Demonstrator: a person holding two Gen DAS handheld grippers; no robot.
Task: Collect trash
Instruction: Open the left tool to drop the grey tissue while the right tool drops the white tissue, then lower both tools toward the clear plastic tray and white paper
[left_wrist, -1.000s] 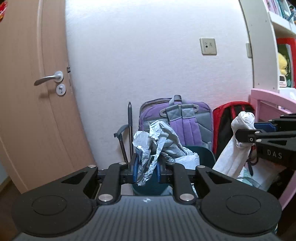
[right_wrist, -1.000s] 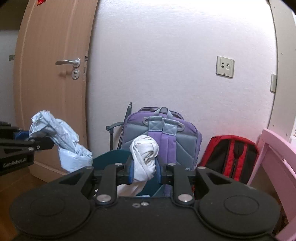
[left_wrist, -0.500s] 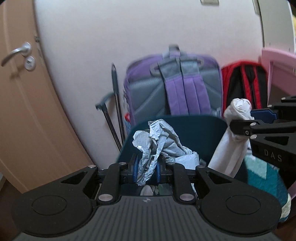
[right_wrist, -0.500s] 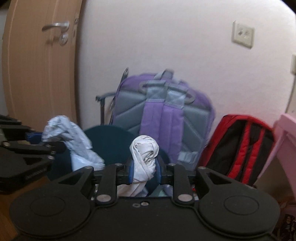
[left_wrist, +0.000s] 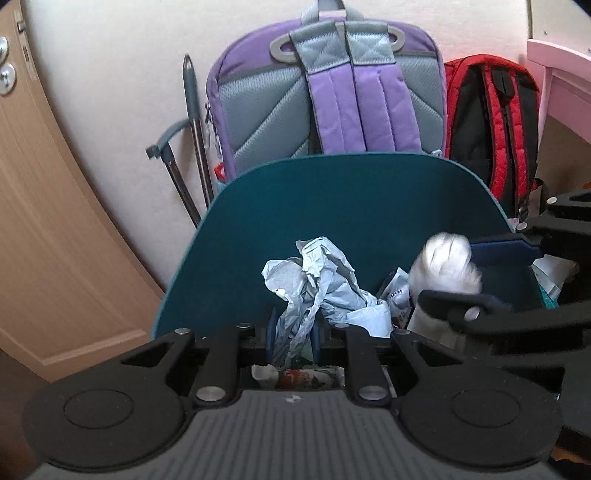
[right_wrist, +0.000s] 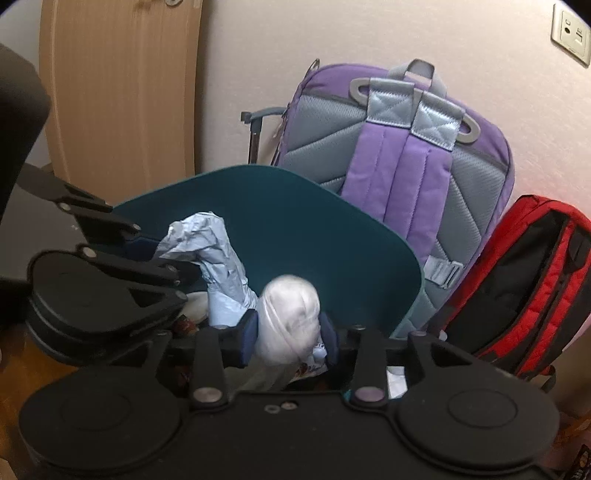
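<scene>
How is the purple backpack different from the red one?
The purple backpack is purple and grey; the red backpack is red and black. The purple one stands directly behind the teal bin, its straps facing out; the red one sits further right, partly hidden. The purple one looks bigger. Both lean on the wall.

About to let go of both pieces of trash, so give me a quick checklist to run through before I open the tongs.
1. Left tongs gripping the grey crumpled wrapper: ok.
2. Right tongs gripping the white wad: ok, though blurred.
3. Both pieces over the teal bin opening: ok.
4. Room in the bin: ok, trash sits low inside.
5. The two tongs apart from each other: cannot tell, they overlap closely in the left view.
6. Purple backpack and red backpack outside the drop path: ok, behind the bin.
</scene>
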